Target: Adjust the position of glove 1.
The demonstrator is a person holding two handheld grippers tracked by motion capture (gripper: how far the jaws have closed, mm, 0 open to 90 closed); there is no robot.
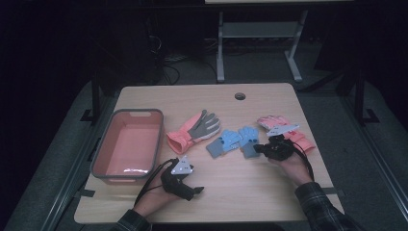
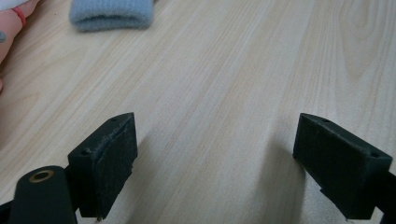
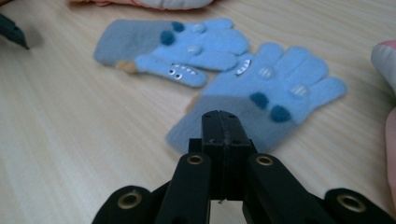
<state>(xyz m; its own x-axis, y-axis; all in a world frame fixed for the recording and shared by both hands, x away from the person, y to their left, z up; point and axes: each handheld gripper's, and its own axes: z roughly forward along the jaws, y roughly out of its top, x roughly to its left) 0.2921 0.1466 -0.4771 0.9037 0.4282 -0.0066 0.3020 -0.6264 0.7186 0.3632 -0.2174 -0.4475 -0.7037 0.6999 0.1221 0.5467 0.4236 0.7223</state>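
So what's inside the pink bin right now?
The pink bin looks empty in the high view: bare pink floor with a light glare near its front. The near wall hides a strip of the floor behind it.

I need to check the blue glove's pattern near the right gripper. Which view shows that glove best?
The right gripper view: the nearer blue glove lies close, spots visible. The high view shows it small; the left gripper view gives one blue cuff, which glove unclear.

A wooden table [image 1: 269,192] carries a pink bin [image 1: 126,144] left of the left jaws, a pink-and-grey glove [image 1: 193,131] beyond them, two blue gloves [image 3: 224,65] just ahead of the right jaws, and pink gloves [image 1: 300,137] beside those.
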